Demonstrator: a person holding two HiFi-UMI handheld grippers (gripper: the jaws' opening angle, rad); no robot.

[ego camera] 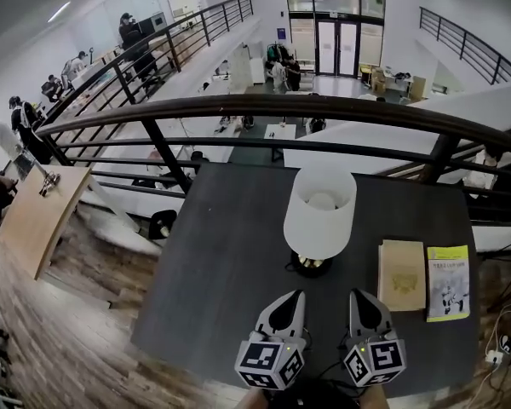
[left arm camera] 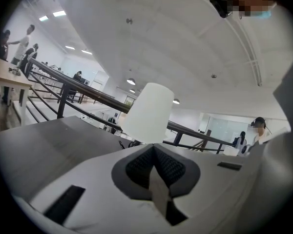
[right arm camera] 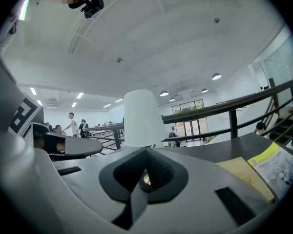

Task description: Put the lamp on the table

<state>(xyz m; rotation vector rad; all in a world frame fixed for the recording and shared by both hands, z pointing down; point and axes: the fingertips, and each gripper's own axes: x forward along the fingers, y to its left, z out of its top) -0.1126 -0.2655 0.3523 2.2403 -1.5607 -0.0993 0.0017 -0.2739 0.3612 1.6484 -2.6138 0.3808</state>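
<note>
Both grippers, left gripper (ego camera: 288,307) and right gripper (ego camera: 364,305), hover closed and empty over the near part of the table (ego camera: 230,262). The lamp (ego camera: 320,216) stands upright on it just beyond them, with two books (ego camera: 401,274) to its right. Left gripper view: jaws together, nothing between them, lamp (left arm camera: 147,113) ahead. Right gripper view: the same, with the books (right arm camera: 244,177) at right.

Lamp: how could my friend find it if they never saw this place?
Look at the dark table against the black railing. Near its middle, left of a tan book and a yellow booklet, stands the lamp. It alone is tall and upright, with a white shade over a dark round base.
</note>
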